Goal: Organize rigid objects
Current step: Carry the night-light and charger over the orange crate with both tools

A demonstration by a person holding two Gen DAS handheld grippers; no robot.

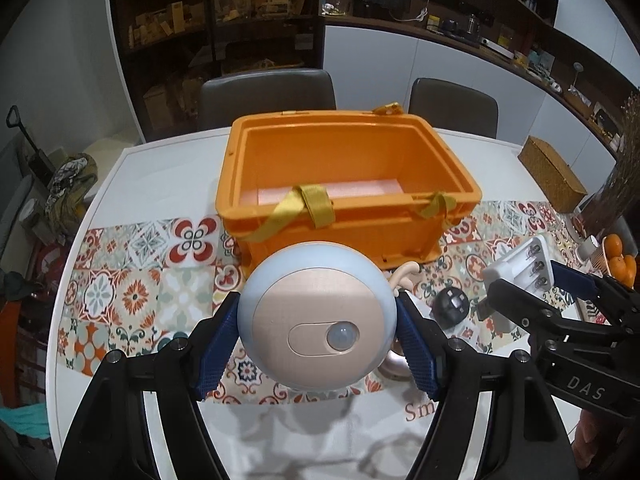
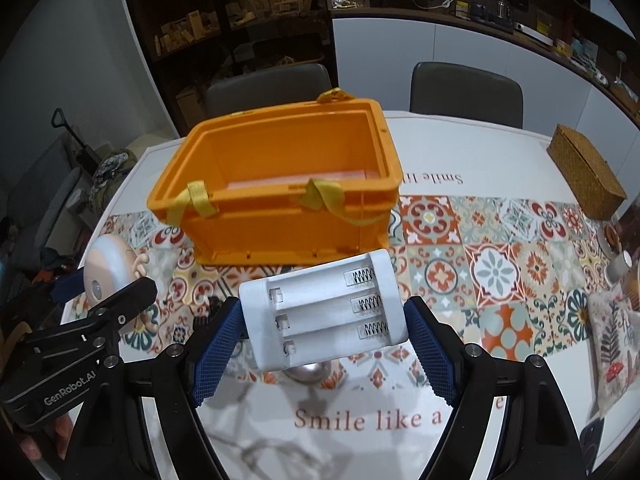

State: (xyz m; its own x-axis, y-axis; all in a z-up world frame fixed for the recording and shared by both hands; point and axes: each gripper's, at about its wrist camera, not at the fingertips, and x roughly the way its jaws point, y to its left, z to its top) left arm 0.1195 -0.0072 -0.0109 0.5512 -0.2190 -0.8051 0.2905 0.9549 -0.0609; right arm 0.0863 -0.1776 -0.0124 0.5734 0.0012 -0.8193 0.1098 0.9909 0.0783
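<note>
My left gripper point(image 1: 318, 320) is shut on a round pale-blue sensor light point(image 1: 318, 316) with a beige face, held above the table in front of the open orange crate point(image 1: 344, 184). The light also shows in the right wrist view point(image 2: 108, 268). My right gripper point(image 2: 324, 328) is shut on a white battery charger point(image 2: 324, 312) with three spring slots, held above the table near the crate point(image 2: 280, 184). The charger also shows in the left wrist view point(image 1: 520, 276). The crate holds a pink flat item point(image 1: 328, 194).
A black ball-like object point(image 1: 450, 306), a beige hook piece point(image 1: 404, 274) and a metal spoon point(image 2: 308, 372) lie on the patterned table runner point(image 2: 492, 264). A woven box point(image 2: 584, 176) stands far right. Oranges point(image 1: 618, 260) sit at the right edge. Two chairs stand behind the table.
</note>
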